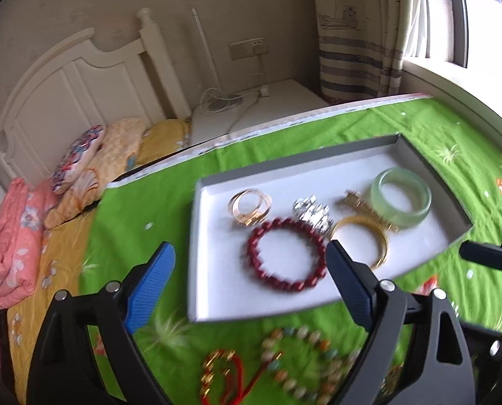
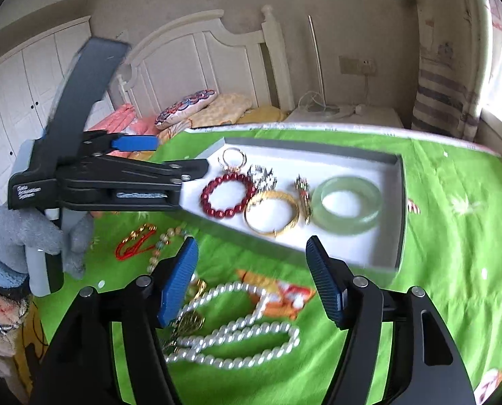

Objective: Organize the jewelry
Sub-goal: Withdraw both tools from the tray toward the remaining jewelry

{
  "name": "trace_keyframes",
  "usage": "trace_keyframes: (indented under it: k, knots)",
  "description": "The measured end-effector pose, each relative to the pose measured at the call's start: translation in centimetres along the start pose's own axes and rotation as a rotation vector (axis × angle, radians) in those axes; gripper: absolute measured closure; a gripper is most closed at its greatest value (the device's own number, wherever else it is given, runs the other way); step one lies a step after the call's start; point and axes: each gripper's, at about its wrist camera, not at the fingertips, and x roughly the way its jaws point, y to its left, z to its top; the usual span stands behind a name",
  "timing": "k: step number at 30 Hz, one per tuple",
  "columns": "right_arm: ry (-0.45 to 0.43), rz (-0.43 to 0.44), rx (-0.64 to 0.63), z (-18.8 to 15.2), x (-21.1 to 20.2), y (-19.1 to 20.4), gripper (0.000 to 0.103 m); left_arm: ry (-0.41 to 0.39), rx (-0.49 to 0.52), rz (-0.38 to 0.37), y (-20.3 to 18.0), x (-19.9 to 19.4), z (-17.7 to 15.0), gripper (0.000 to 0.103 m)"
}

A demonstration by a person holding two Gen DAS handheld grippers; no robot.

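Pearl necklace [image 2: 237, 330] apparently lengthwise left-right.

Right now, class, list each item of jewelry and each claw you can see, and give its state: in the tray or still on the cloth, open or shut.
Red bead bracelet: in the white tray.
Pale green jade bangle: in tray.
Gold bangle: in tray.
White pearl necklace: on the green cloth, outside tray.
Red cord bracelet: on cloth.
Left claw: open, empty.
Right claw: open, empty.
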Motion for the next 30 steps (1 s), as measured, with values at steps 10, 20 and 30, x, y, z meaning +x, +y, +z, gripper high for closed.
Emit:
trace_keyframes:
  k: [10, 20, 30]
  knots:
    - [0.023, -0.007, -0.007, -1.7, -0.3, 1.0, 0.035, -0.062, -0.142, 0.003, 4.1, -5.1, -6.8, 0.004]
    - [0.006, -0.011, 0.024, -2.0, -0.8, 0.7, 0.035, -0.057, -0.407, -0.068, 10.3, -6.0, -14.9, 0.002]
    - [0.012, -0.014, -0.033, -2.0, -0.7, 1.8, 0.035, 0.003, -0.509, -0.181, 12.0, -3.8, -16.8, 0.003]
